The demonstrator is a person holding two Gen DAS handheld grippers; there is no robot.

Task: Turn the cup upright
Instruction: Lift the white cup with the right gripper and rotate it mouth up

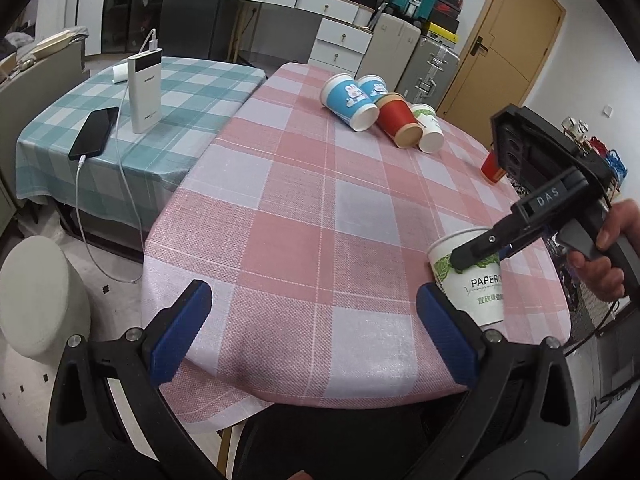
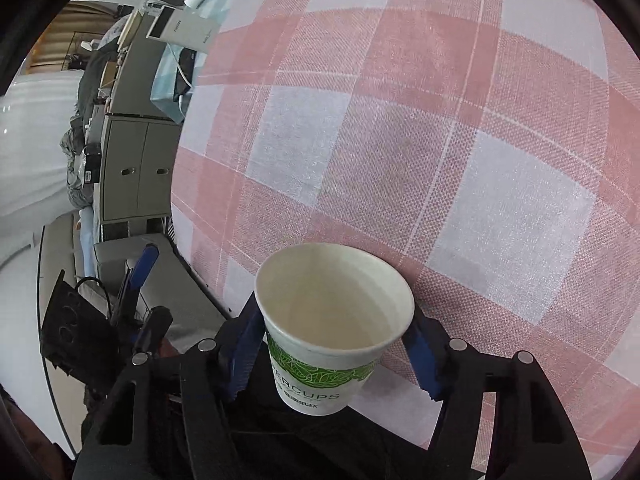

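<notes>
Pink checked cloth covers the table (image 1: 312,208), and the white paper cup (image 2: 334,320) is seen at five o'clock, near the front edge, mouth up. It is held between the pads of the right gripper (image 2: 332,344), seemingly touching both sides. The left gripper (image 1: 312,336) hangs wide open and empty. The flip looks nearly finished; setting down and release are called for. The cup's base is hidden.
</notes>
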